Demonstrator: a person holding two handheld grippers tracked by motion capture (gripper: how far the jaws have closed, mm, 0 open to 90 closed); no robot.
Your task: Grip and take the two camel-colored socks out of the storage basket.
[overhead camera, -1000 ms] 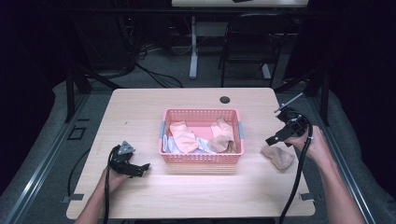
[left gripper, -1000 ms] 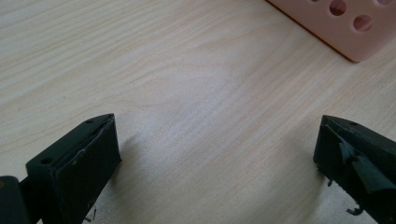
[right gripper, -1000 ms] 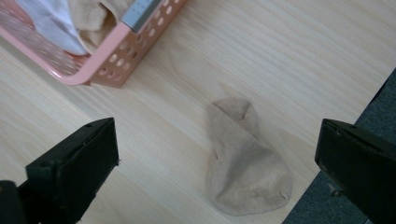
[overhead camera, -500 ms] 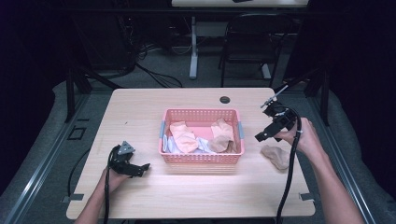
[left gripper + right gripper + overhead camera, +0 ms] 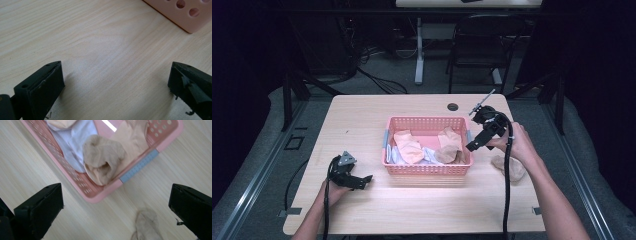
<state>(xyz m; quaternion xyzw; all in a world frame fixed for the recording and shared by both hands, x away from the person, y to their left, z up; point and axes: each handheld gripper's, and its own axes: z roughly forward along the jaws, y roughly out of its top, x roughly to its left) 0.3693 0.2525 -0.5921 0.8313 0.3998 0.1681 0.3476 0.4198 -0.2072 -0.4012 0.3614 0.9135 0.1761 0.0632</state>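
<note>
The right gripper (image 5: 475,144) hangs with its jaws spread wide and empty above the pink perforated plastic basket (image 5: 427,169), just over its 3 o'clock end. From the right gripper view it looks straight down on a crumpled beige sock (image 5: 102,158) bunched against the basket's inner wall, so the likely aim is to reach for that one. The wide jaws suit a soft, lumpy bundle — they can straddle it before closing.

A second beige sock (image 5: 508,166) lies loose on the light wooden table (image 5: 362,120), just outside the basket at about 4 o'clock from it, near the right hand; judging by its place, socks are being lifted out and set there one at a time. Inside the basket, a peach sock (image 5: 408,146) lies toward 9 o'clock, a white ribbed cloth (image 5: 75,142) at the middle, and another peach sock (image 5: 448,139) toward 2 o'clock.

The left gripper (image 5: 360,181) rests low on the table at the basket's 8 o'clock, its jaws parted and holding nothing — parked out of the way while the right hand works, though near enough to steady the basket.
</note>
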